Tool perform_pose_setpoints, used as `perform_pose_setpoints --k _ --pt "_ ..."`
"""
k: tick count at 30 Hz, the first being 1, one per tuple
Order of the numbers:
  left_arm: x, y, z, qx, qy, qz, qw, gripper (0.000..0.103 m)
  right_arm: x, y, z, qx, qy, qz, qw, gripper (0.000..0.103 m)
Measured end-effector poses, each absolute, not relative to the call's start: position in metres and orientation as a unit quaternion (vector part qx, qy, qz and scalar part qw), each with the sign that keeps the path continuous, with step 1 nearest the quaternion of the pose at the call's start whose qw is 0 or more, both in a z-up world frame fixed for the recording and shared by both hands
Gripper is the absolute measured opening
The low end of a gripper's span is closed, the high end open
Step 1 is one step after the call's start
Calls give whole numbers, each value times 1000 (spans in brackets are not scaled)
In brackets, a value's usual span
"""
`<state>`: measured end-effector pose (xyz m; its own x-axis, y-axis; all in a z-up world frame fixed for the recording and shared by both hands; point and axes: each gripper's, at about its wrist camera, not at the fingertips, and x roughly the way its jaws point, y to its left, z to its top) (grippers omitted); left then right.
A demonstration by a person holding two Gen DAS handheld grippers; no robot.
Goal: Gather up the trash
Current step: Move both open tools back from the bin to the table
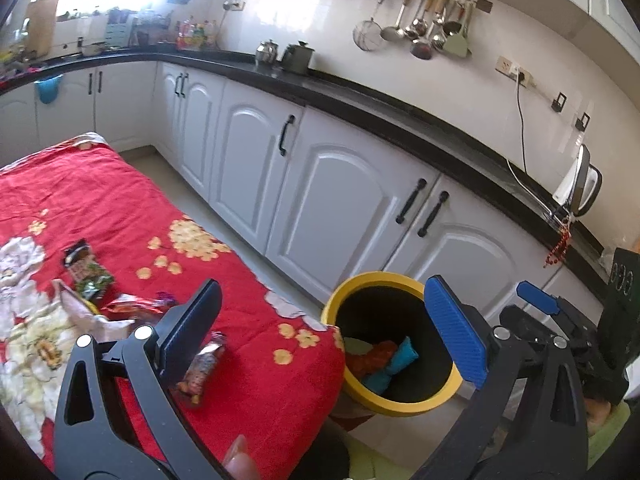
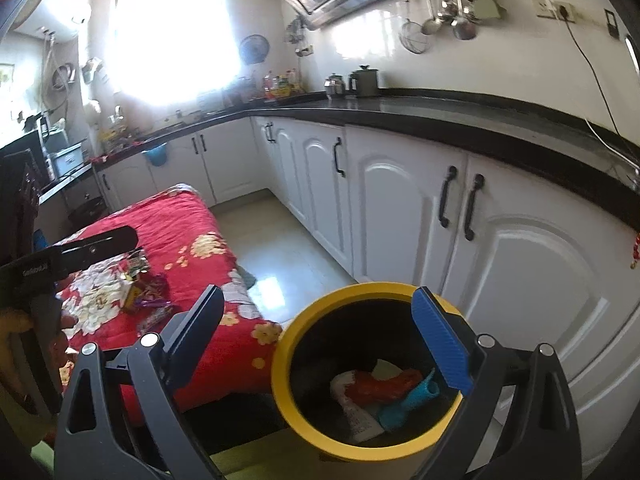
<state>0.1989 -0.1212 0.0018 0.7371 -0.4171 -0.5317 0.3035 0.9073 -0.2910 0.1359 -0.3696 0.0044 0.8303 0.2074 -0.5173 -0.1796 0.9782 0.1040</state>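
Note:
A yellow-rimmed black bin (image 1: pixel 400 278) (image 2: pixel 288 344) stands on the floor at the corner of a table under a red floral cloth (image 1: pixel 120 200) (image 2: pixel 176 220). Inside lie a red wrapper (image 2: pixel 380 390), a blue one (image 2: pixel 412 400) and a white one (image 2: pixel 360 420). My right gripper (image 2: pixel 316 294) hangs open over the bin, nothing between its fingers. My left gripper (image 1: pixel 322 286) is open above the table's corner; a shiny snack wrapper (image 1: pixel 202 368) lies on the cloth beside its left finger. A green packet (image 1: pixel 86 272), white paper (image 1: pixel 86 312) and red-purple wrappers (image 1: pixel 138 304) (image 2: pixel 150 294) lie further back.
White cabinets (image 1: pixel 332 200) (image 2: pixel 400 208) under a black counter (image 1: pixel 360 96) run along the right, with a tiled floor aisle (image 2: pixel 276 248) between them and the table. An electric kettle (image 1: pixel 580 184) with its cable stands on the counter. A hand (image 2: pixel 24 320) holds the left gripper.

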Motion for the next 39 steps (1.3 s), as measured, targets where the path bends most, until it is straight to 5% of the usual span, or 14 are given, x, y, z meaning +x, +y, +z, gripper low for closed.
perform_pose_setpoints --k 39 --pt "182 28 1 -170 280 -68 942 93 148 -223 12 -46 271 226 935 95"
